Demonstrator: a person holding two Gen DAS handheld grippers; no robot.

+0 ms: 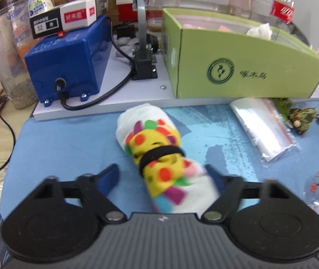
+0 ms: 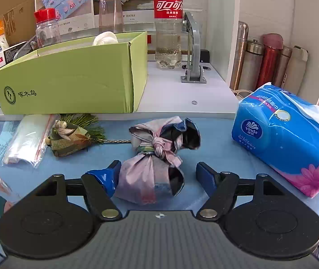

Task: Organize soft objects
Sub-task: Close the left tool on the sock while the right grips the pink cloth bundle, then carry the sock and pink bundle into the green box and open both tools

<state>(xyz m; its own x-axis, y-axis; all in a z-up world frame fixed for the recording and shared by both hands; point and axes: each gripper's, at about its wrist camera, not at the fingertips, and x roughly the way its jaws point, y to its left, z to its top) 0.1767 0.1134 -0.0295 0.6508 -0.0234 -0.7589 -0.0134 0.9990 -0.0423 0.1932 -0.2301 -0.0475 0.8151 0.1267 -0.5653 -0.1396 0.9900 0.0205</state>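
Note:
A rolled white sock bundle with a yellow, orange-spotted print and a black band lies on the blue mat. Its near end sits between the fingers of my left gripper. The right finger touches it, the left finger stands clear, so the gripper is open. A knotted pinkish-grey and dark cloth bundle lies between the fingers of my right gripper, which is also open. Only the left finger touches the cloth. Behind stands an open green cardboard box with a white rolled cloth inside.
A zip bag and a green sachet with a tassel lie in front of the box. A blue tissue pack sits at the right. A blue machine, bottles and flasks crowd the raised white shelf behind.

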